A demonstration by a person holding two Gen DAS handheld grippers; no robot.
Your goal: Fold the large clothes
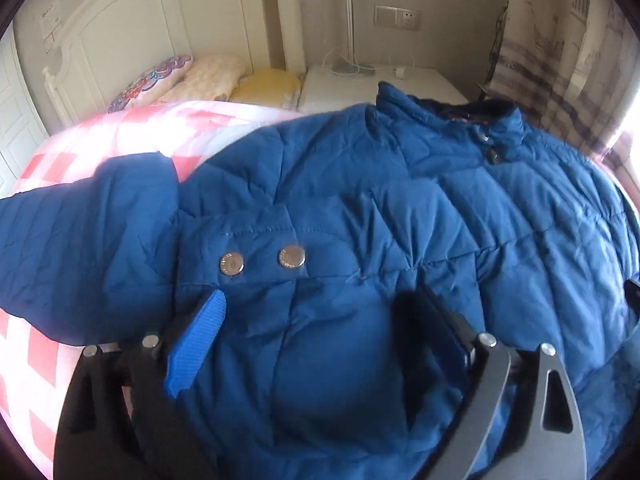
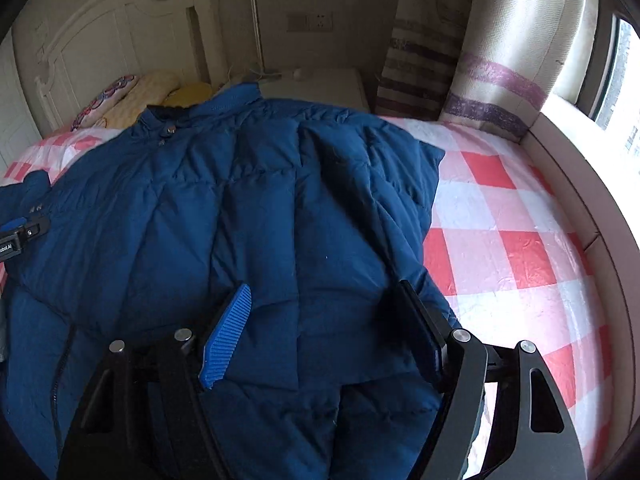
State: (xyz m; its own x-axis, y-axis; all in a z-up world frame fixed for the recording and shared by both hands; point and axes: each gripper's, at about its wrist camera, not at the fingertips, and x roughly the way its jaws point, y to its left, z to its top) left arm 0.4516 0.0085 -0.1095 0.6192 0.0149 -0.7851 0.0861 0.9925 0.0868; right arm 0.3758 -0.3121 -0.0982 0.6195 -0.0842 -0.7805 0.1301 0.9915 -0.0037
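Observation:
A blue puffer jacket (image 1: 360, 208) lies front up on the bed, collar toward the headboard; it also shows in the right wrist view (image 2: 240, 220). My left gripper (image 1: 316, 312) is open, its jaws wide apart over the jacket's lower left front, just below two silver snaps (image 1: 292, 257). The jacket's left sleeve (image 1: 80, 240) spreads out to the left. My right gripper (image 2: 324, 308) is open over the jacket's right side, where the right sleeve (image 2: 360, 200) is folded in over the body. The left gripper's tip shows at the left edge of the right wrist view (image 2: 20, 230).
The bed has a red and white checked cover (image 2: 500, 240). Pillows (image 1: 180, 80) lie by the white headboard (image 1: 120, 32). A white nightstand (image 1: 360, 80) stands behind the collar. A curtain (image 2: 480, 80) and window sill (image 2: 580, 160) run along the right.

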